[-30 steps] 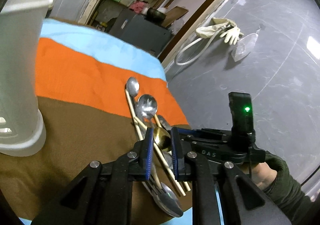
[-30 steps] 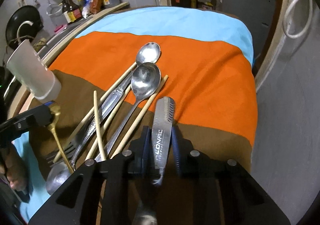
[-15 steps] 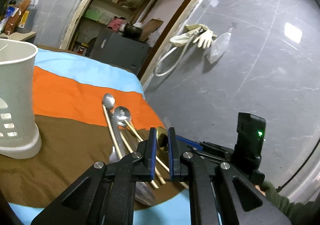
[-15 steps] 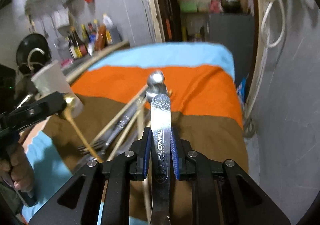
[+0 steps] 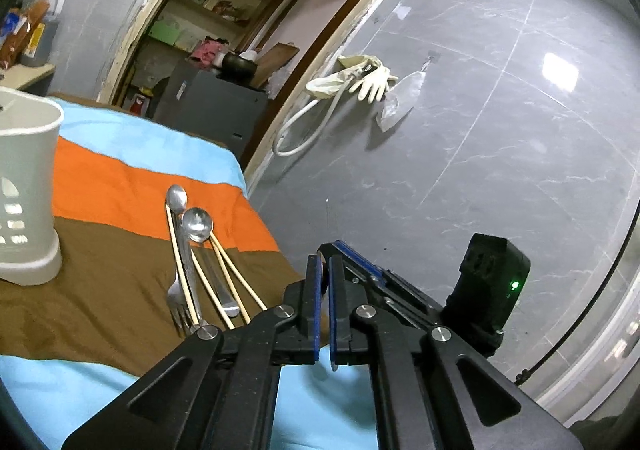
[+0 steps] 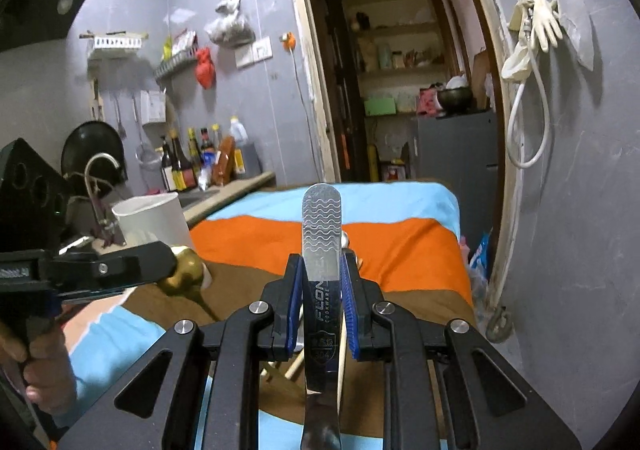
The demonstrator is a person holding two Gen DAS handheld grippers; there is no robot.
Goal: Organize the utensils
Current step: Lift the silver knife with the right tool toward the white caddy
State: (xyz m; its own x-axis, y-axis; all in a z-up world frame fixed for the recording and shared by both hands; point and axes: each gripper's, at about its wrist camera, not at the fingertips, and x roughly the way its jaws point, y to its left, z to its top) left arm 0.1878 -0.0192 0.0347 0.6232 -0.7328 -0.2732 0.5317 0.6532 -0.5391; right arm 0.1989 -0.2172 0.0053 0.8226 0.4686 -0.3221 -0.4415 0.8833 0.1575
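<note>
- At 9 o'clock in your left wrist view stands the white utensil holder (image 5: 24, 194), upright on the brown band of the striped cloth (image 5: 108, 286).
- Toward the centre from it, at about 8 o'clock, the loose utensils lie together on the cloth: two steel spoons (image 5: 197, 225) with bowls on the orange band, a fork (image 5: 179, 296) with its tines toward you, and pale wooden chopsticks (image 5: 230, 282) fanned among them, all touching or crossing.
- Your left gripper (image 5: 325, 314) sits at 6 o'clock, lifted off the cloth, its blue pads nearly together. That view hides what is between them; the right wrist view shows it (image 6: 170, 264) at 9 o'clock clamped on the bowl end of a gold spoon (image 6: 185, 276), the handle slanting down toward 5 o'clock.
- Behind that gripper in the right wrist view, the holder (image 6: 154, 218) stands at the cloth's left edge.
- Your right gripper (image 6: 322, 308) at 6 o'clock is clenched on a steel knife-like utensil (image 6: 322, 238) stamped with lettering; its rounded, wave-patterned end points up to 12 o'clock, raised above the cloth (image 6: 408, 246).
- At 2 o'clock, rubber gloves (image 6: 542, 24) hang on the wall.
</note>
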